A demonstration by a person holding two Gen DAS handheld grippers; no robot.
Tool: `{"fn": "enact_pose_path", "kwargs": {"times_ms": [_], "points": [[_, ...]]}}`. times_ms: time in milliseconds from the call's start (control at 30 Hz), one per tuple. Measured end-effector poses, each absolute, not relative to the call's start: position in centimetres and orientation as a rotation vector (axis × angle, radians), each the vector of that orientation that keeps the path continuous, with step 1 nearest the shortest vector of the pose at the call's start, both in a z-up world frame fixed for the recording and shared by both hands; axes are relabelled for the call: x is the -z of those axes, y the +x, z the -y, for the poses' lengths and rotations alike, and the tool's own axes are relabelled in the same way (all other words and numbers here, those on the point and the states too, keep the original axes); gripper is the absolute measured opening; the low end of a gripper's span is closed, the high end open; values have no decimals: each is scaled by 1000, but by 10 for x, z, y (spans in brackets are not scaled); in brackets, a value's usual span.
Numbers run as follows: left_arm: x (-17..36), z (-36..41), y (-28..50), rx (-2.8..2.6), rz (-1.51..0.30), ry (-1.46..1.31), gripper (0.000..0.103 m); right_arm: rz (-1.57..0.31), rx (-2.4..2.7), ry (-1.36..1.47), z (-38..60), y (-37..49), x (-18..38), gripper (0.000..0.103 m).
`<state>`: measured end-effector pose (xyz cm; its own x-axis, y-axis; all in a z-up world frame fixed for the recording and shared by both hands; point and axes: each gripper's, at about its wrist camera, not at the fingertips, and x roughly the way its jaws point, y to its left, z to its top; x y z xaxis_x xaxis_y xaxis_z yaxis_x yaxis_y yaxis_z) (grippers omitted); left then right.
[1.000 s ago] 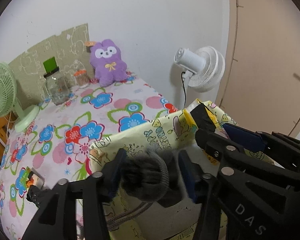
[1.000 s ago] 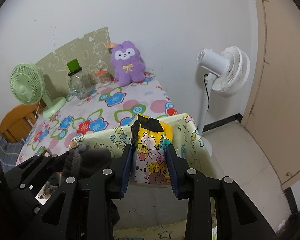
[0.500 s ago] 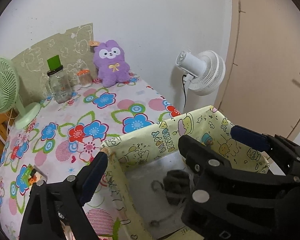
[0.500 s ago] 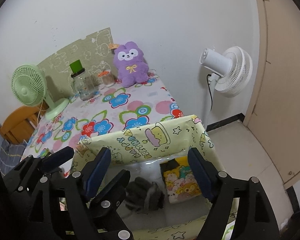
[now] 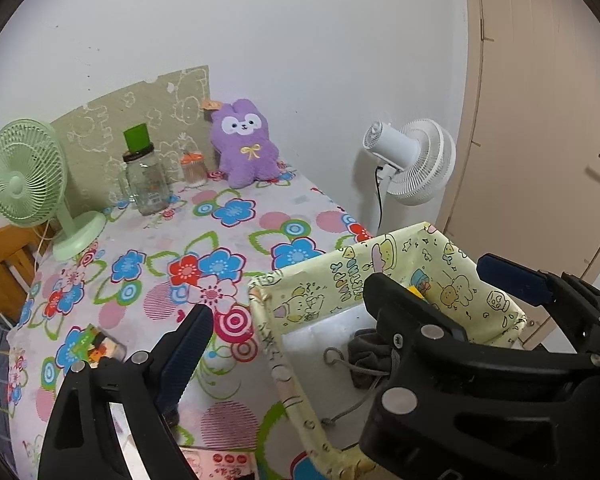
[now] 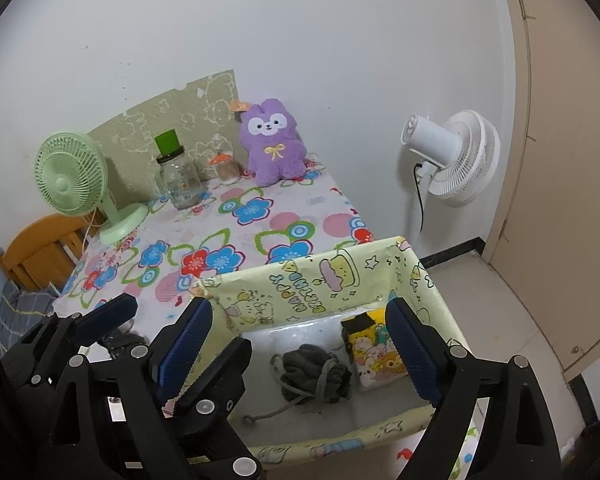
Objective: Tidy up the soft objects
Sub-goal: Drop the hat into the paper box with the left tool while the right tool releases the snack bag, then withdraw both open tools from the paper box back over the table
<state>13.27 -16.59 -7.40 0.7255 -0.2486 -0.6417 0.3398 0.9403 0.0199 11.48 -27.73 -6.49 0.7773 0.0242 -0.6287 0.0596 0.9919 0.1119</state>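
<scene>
Since both items are already down in the box (image 6: 380, 276), there's not much left to grab up here. The grey knit thing (image 6: 314, 374) — looks like a glove or balled-up sock with a cord trailing off it — sits on the box floor, and the yellow cartoon pack (image 6: 376, 354) leans just beside it toward the right wall.

Both should handle easy, I'd say: light, squashy, nothing fragile. The knit one will give under the pads, so pinch the fat middle of the bundle, not the loose cord, or it'll just unravel and dangle. The pack looks a bit slick and crinkly; taking it across the flat faces near the top edge seems safest.

The left gripper (image 5: 284, 312) has just been opening and stands wide, nothing between its jaws — it hangs over the box's left wall. Same for the right gripper (image 6: 300, 340): jaws just opened wide, empty, straddling the box above the two items.

The box is a soft fabric one, pale yellow with cartoon print, sitting at the table (image 6: 260, 216) corner. Further back there's a glass jar (image 6: 178, 184) with a green lid, contents hard to tell, and a purple plush (image 6: 274, 142) against the wall, not yet in the box.
</scene>
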Motion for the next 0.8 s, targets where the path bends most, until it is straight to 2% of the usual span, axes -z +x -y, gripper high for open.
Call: {"fn": "enact_pose_path", "kwargs": {"times_ms": [333,567,800], "points": [[64,141,114,310,-657,124,93,-658,6,101,251,97,54,91],[60,121,101,276,-632,130,94,-632,11,88,231,83,51,98],[59,101,90,247,-620,115,95,-624,8,84,213,75,49,100]]}}
